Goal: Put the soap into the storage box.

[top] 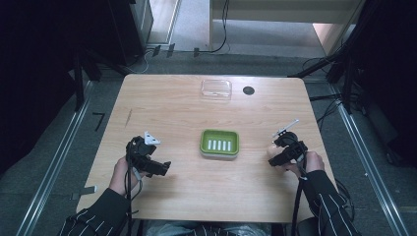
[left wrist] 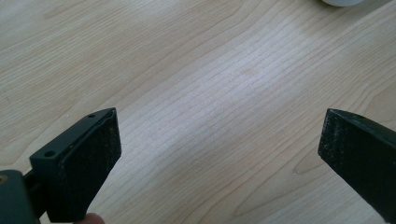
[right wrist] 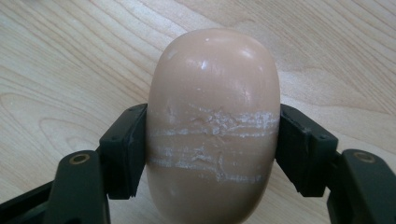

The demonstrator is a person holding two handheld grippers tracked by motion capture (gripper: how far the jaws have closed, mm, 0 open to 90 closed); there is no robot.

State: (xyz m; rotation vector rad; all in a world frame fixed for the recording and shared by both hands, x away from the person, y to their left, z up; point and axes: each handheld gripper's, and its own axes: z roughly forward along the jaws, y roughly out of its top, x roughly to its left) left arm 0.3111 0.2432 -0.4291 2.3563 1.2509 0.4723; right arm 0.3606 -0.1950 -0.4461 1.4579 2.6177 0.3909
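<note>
Soap bar [right wrist: 214, 126] is sitting pinched between the right claw [right wrist: 214, 144] pads, one pad pressing each long side. Oval, peach-coloured, smooth and glossy, with whitish scrape lines running across the middle. Its near end is getting cut off by the bottom edge of the right gripper view, so full length is unclear. In the high view the soap [top: 273, 150] is mostly hiding behind the right claw [top: 278, 158], just a pale bit peeking out on the claw's inner side.

Left claw [left wrist: 219, 140] is hovering spread wide, nothing between the rough black pads, only bare pale wood-grain table [left wrist: 196, 70] beyond them.

Green soap dish [top: 219, 143], rounded rectangle with white slots, is lying between the two claws, apart from both. Clear plastic lid [top: 216, 89] is lying well beyond the dish, hard to make out.
</note>
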